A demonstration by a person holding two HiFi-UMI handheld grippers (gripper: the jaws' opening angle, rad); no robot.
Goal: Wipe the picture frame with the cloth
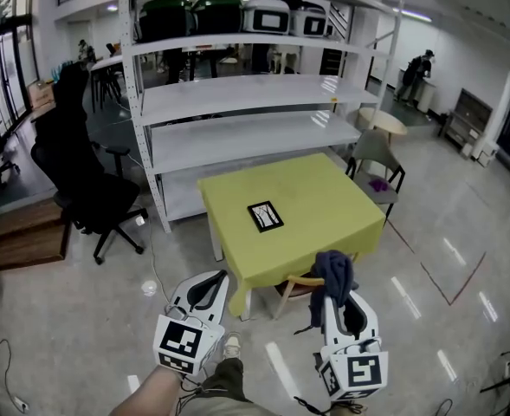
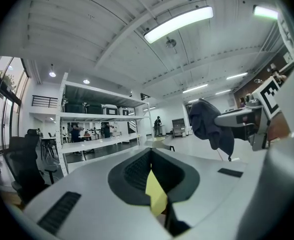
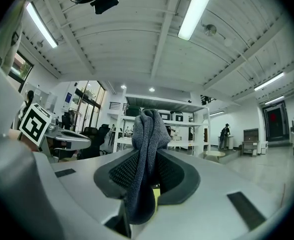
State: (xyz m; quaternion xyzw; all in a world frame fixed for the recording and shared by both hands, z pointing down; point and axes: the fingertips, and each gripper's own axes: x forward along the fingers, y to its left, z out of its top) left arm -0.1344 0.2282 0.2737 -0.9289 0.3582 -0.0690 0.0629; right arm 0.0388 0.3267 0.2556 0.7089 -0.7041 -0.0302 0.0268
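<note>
1. At the far left a black office chair (image 1: pixel 86 176) stands beside a white shelf rack (image 1: pixel 237 102).
2. The left gripper (image 1: pixel 209 282) is low in the head view, in front of the table (image 1: pixel 324 228) and apart from it. In the left gripper view its jaws are pressed together, and nothing is between them.
3. The table has a yellow cover and stands just before the rack. The picture frame (image 1: pixel 265 216) lies flat near the middle of the top, and nothing touches it.
4. A wooden chair (image 1: pixel 300 286) is pushed partly under the near edge of the table.
5. The right gripper (image 1: pixel 339 296) is beside the left one, also in front of the table. Its jaws are clenched on the cloth (image 1: pixel 334 271), a dark grey-blue one. In the right gripper view the cloth (image 3: pixel 146 149) fills the gap between the jaws, rises above them and hangs down in front.
6. To the right of the table stands a grey chair (image 1: pixel 376 156).
</note>
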